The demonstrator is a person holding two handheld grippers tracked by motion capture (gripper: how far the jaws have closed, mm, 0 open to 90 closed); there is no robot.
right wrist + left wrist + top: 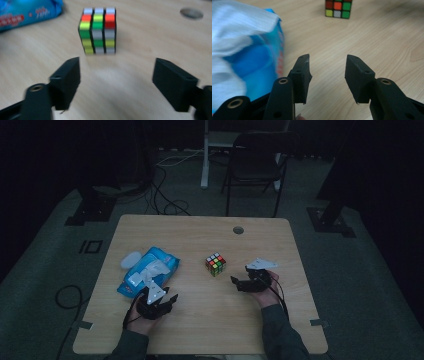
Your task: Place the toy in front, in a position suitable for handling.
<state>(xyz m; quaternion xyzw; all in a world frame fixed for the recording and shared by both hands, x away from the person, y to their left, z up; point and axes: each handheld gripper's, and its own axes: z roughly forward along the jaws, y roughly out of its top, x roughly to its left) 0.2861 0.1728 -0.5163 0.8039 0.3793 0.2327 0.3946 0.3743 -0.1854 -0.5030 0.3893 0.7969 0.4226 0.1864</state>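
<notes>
The wooden surface (200, 320) carries all items; a round grommet hole (238, 229) sits near its far edge, and a dark folding chair (255, 165) stands on the floor beyond it.

The blue wipes pack (150, 270) lies on the left half of the surface, its long axis angled away from the person. A white wipe (152, 270) projects from its top, and a white rounded lid (131, 259) lies at its far left corner. In the left gripper view the pack (262, 57) occupies the left side, with the wipe (239, 22) above it.

The left hand-held gripper (167, 301) rests just beside the near end of the pack. Its jaws stand apart with bare surface between them and grip nothing.

The right hand-held gripper (239, 282) sits on the right half of the surface, pointing left toward the cube. Its jaws are spread wide and empty; in the right gripper view the gap between them (116, 75) frames bare surface.

The puzzle cube (215, 264) stands near the centre of the surface, between the pack and the right hand-held gripper, touching neither. In the right gripper view the cube (98, 31) stands ahead of the jaws, slightly left of centre, apart from both. In the left gripper view the cube (337, 8) stands well beyond the jaw tips.
</notes>
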